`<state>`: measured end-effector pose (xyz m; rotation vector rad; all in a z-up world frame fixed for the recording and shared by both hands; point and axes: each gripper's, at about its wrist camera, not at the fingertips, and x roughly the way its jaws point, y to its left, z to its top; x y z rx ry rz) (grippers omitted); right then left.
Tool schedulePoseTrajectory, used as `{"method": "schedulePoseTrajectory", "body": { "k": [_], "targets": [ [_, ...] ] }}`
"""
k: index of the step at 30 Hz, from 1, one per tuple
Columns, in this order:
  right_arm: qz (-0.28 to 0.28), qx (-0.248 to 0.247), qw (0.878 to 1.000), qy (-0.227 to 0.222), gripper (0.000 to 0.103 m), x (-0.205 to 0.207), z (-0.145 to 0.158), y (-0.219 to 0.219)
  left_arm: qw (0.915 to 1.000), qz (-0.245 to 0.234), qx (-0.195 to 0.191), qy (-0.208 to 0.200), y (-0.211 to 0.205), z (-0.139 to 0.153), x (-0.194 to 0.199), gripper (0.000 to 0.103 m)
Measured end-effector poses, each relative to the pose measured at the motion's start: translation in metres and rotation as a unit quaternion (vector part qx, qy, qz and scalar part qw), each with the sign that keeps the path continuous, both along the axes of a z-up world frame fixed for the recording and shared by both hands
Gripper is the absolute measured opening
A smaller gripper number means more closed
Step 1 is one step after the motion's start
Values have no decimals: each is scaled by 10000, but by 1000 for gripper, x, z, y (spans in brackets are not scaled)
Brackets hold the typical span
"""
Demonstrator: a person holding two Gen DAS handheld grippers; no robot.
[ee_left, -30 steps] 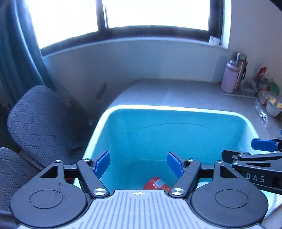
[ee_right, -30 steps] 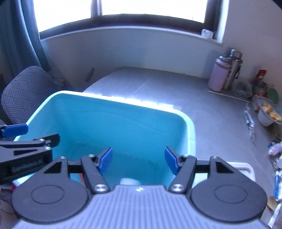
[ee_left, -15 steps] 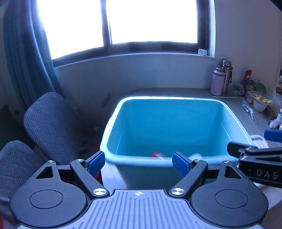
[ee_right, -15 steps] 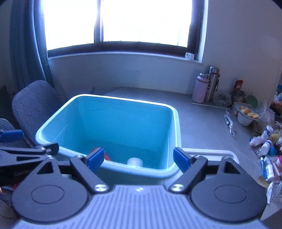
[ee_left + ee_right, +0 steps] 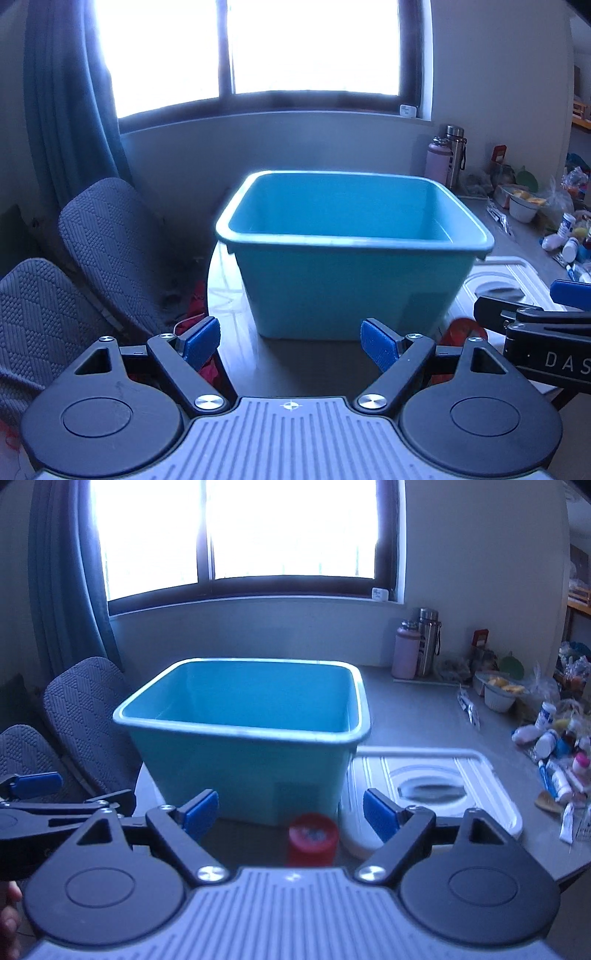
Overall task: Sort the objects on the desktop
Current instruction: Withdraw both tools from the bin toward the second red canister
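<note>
1. A deep turquoise plastic tub [image 5: 354, 258] with a pale rim is sitting upright on the grey tabletop [image 5: 417, 709], in front of both cameras.
2. The left gripper [image 5: 291, 343] is hanging in front of the tub's near wall with its blue-padded jaws standing wide apart and nothing between them.
3. The right gripper [image 5: 291, 812] is likewise holding its jaws well apart, gripping nothing.
4. A small red cylindrical container [image 5: 313, 838] is standing on the table just before the tub, seen between the right gripper's fingers but not touched by them.
5. A white ribbed plastic lid [image 5: 436, 782] is lying flat just beside the tub.
6. A heap of small bottles and tubes [image 5: 557, 753] is lying well apart at the table's right edge.
</note>
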<state>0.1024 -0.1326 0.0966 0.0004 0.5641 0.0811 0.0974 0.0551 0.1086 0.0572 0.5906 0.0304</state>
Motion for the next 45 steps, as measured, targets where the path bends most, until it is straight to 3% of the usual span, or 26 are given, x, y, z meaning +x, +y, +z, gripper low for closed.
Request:
{"method": "schedulePoseTrajectory", "body": {
  "k": [17, 28, 32, 45],
  "targets": [
    [-247, -158, 9996, -29, 86, -45, -56, -11, 9993, -259, -216, -188, -13, -71, -33, 85],
    [-561, 25, 9978, -342, 86, -79, -78, -34, 9974, -479, -412, -336, -36, -89, -45, 85],
    [-696, 188, 9970, -282, 86, -86, -86, -44, 9963, -605, -393, -470, -47, -93, -52, 85],
    [-1192, 62, 9925, -273, 86, -99, -92, -79, 9906, -1150, -452, -584, -92, -107, -40, 85]
  ]
}}
